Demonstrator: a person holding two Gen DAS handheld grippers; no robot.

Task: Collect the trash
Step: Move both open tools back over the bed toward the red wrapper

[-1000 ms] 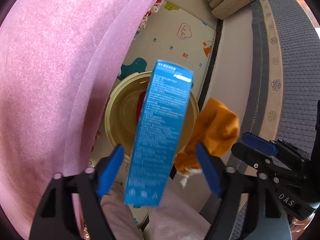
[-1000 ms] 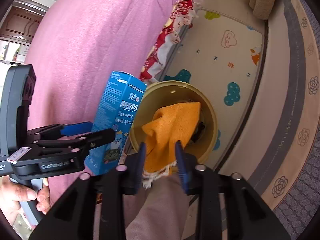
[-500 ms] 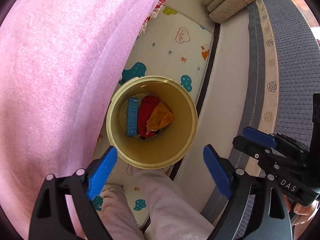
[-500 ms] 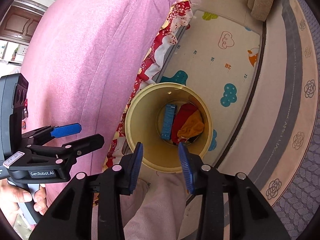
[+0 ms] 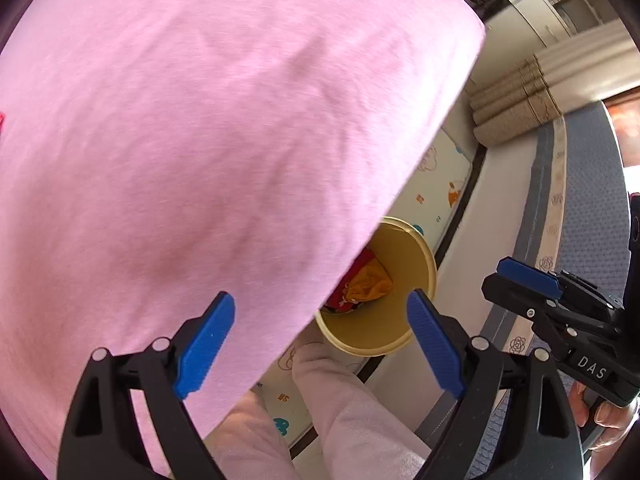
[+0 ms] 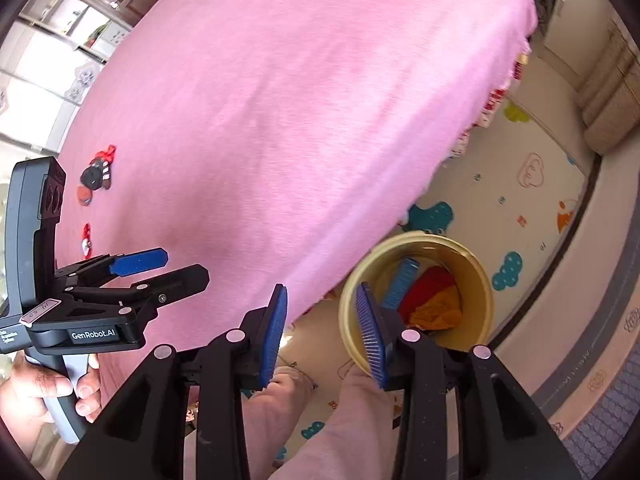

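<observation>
Left tongs (image 5: 320,340), right tongs (image 6: 322,330): both released, empty. Next, I judge: reach the small items (image 6: 94,184) on the pink cloth (image 6: 280,120), then bin (image 6: 476,272) them.

- In front of me the pink cloth (image 6: 280,120) covers the table top, its edge hanging over the floor
- On its far left side lie a few small red and black bits of trash (image 6: 96,176), close together
- Below, the cartoon play mat (image 6: 520,208) is spread on the floor
- The yellow bin (image 6: 482,280) stands on that mat, just beside the cloth's edge
</observation>
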